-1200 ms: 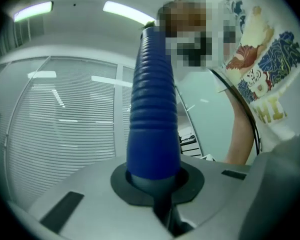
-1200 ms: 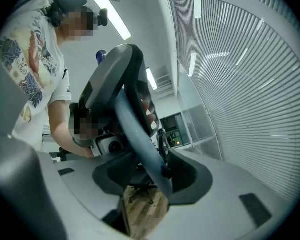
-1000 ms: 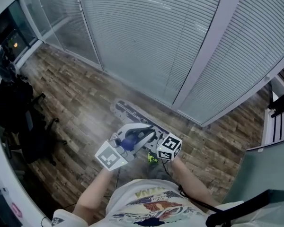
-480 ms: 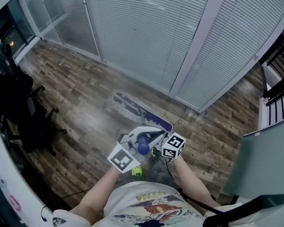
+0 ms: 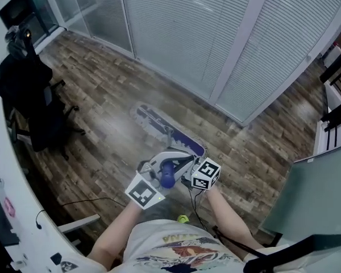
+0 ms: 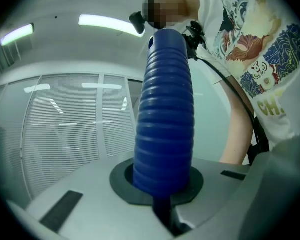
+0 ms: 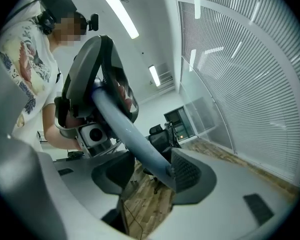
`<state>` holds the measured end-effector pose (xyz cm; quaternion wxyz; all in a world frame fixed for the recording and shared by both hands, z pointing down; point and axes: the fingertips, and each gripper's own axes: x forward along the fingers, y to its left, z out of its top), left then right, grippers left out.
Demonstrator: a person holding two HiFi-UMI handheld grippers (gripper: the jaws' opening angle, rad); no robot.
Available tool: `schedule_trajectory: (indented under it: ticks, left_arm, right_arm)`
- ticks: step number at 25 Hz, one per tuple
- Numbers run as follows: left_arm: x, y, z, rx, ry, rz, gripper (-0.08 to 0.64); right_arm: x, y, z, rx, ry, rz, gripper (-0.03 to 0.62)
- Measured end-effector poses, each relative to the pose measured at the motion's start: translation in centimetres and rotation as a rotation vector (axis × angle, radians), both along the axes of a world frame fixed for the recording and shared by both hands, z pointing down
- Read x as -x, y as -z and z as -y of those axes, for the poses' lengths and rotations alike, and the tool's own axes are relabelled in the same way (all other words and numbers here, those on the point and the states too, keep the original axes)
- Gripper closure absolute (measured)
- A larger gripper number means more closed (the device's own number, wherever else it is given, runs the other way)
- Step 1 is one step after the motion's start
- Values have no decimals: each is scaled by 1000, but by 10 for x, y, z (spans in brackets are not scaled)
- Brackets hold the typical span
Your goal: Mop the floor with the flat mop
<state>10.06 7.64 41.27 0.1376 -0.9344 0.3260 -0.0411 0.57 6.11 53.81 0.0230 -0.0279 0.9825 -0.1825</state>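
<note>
Nearest, the person's two forearms reach forward with both grippers close together at the top of the flat mop's handle.

Left gripper [image 5: 157, 169]: jaws closed hard on the blue ribbed grip [image 6: 164, 119], which stands up between them and fills the gap.

Right gripper [image 5: 188, 166]: just right of the left one and nearly touching it. Its jaws stand apart. The grey pole [image 7: 125, 129] runs slantwise between them and lies against one pad; a gap shows at the other pad.

Mop head [image 5: 169, 131]: flat on the wood-pattern floor [image 5: 102, 124], just beyond both sets of jaws. It is a long pad with a purple edge, set slantwise from far left to near right.

Left of the mop head, well apart from it, a black office chair [image 5: 31, 104] stands on the same floor.

Farthest, a glass partition with closed blinds [image 5: 182, 33] runs across behind the mop head, near it but not touching.
</note>
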Motion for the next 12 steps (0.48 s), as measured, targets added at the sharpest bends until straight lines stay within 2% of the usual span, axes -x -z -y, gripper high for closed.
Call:
schedule_trajectory:
  ticks: [7,12]
  left_arm:
    - [-81,-21,-117,10,58,48,554]
    - [-109,-14,-188,38,127,51,552]
  right_arm:
    - [-72,-15,-123,-13,75,-3,387]
    - [-101,-8,-204,0,143,8,387]
